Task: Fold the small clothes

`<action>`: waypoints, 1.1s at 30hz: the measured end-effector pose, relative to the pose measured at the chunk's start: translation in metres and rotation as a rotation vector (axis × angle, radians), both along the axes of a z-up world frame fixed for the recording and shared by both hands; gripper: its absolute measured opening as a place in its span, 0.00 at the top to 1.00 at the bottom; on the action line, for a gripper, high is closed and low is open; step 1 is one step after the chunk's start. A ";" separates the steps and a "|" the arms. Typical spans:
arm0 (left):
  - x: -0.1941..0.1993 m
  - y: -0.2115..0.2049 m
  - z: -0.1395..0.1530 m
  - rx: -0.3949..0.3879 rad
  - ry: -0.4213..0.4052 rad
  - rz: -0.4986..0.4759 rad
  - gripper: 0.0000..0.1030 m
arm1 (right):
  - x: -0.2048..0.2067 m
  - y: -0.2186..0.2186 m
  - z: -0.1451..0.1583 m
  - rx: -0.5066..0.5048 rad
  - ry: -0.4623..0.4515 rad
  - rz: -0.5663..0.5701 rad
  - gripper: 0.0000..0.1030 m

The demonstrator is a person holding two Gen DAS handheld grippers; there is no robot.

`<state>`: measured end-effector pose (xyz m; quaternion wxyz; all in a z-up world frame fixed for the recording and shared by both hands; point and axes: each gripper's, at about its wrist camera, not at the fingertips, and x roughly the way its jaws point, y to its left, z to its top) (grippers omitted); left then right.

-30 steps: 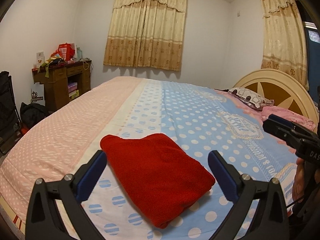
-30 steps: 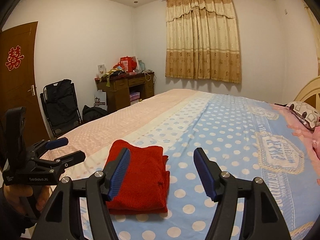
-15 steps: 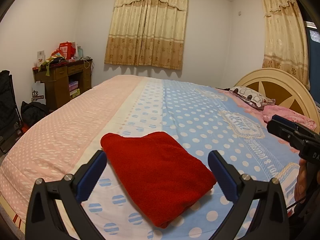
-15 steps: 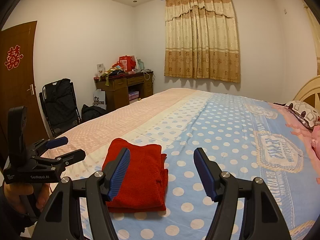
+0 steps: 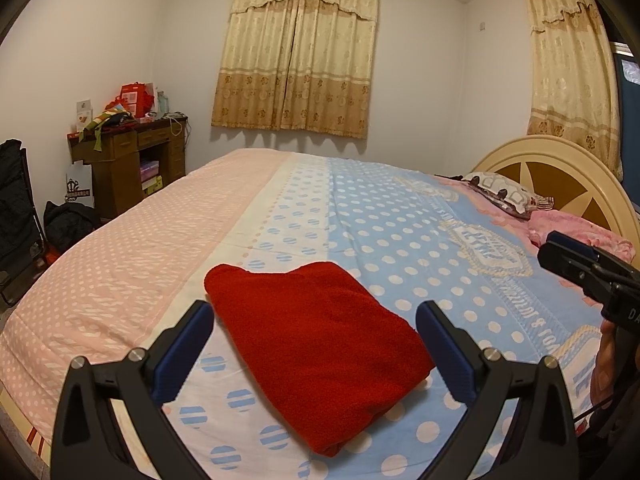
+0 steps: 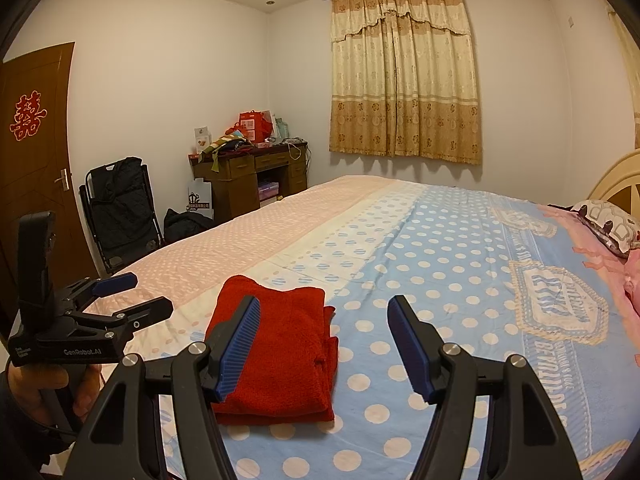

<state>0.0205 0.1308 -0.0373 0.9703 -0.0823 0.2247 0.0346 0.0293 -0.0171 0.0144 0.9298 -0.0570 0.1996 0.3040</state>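
Left wrist view: we held the left gripper (image 5: 314,340) wide open and empty above the red garment (image 5: 316,344), which lay folded on the bedspread (image 5: 420,220).

Right wrist view: the right gripper (image 6: 324,344) also stood open, holding nothing. We judged this piece's folding complete.

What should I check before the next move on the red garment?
1. Red garment folded into a compact stack: ok.
2. Garment lying flat on the bed, apart from its edge: ok.
3. Left gripper jaws open and empty: ok.
4. Right gripper jaws open and empty: ok.
5. Nothing else lying beside the garment: ok.
6. Layers squared at the right side: not ok, edges stick out unevenly.
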 end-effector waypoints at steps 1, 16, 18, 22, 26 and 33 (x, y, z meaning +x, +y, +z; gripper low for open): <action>0.000 0.000 0.000 0.000 0.000 -0.001 0.00 | 0.000 0.000 0.000 0.002 -0.001 -0.001 0.35; -0.003 0.000 0.005 0.074 0.004 0.055 0.00 | -0.011 -0.001 0.002 0.019 -0.033 0.009 0.35; -0.002 0.001 0.005 0.077 0.008 0.067 0.00 | -0.012 0.000 0.002 0.014 -0.035 0.012 0.35; -0.001 0.005 0.004 0.068 0.018 0.075 0.00 | -0.011 0.002 0.000 0.009 -0.030 0.019 0.35; 0.000 0.005 0.003 0.067 0.024 0.086 0.00 | -0.011 0.003 -0.002 0.007 -0.029 0.024 0.35; -0.001 0.003 0.000 0.092 0.016 0.078 0.00 | -0.012 0.004 -0.003 0.004 -0.028 0.030 0.35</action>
